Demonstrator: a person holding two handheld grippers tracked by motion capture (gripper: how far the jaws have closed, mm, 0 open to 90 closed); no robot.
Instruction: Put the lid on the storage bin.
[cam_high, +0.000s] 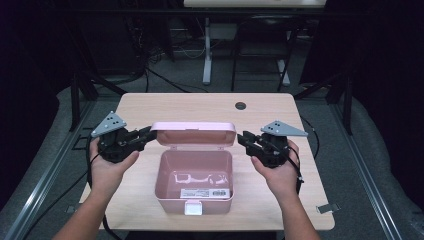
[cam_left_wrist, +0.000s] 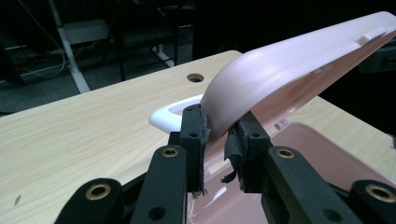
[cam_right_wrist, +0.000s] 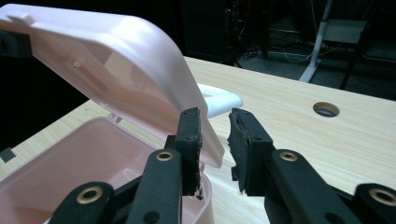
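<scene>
**Pink box, lid up, a gripper at each end**

Nearest the person's edge of the pale wooden table (cam_high: 150, 107) sits the pink plastic storage box (cam_high: 194, 186), open, with a white latch (cam_high: 193, 208) at its front wall and a printed label lying inside. Behind it the hinged pink plastic lid (cam_high: 193, 133) stands raised and tilted. At the lid's left end, the left gripper (cam_high: 145, 135) pinches the curved edge, pads pressed on both faces. At the right end, the right gripper (cam_high: 243, 138) has its jaws spread around the lid's corner; one pad lies against the plastic, the other stands clear. Behind the lid, a white handle (cam_right_wrist: 219, 101) shows.

Judging by its thin, glossy shell, the lid looks light, stiff and rather slippery; the rim near the ends seems the safest hold. Beyond, a round hole (cam_high: 240, 106) marks the table's far edge.
</scene>
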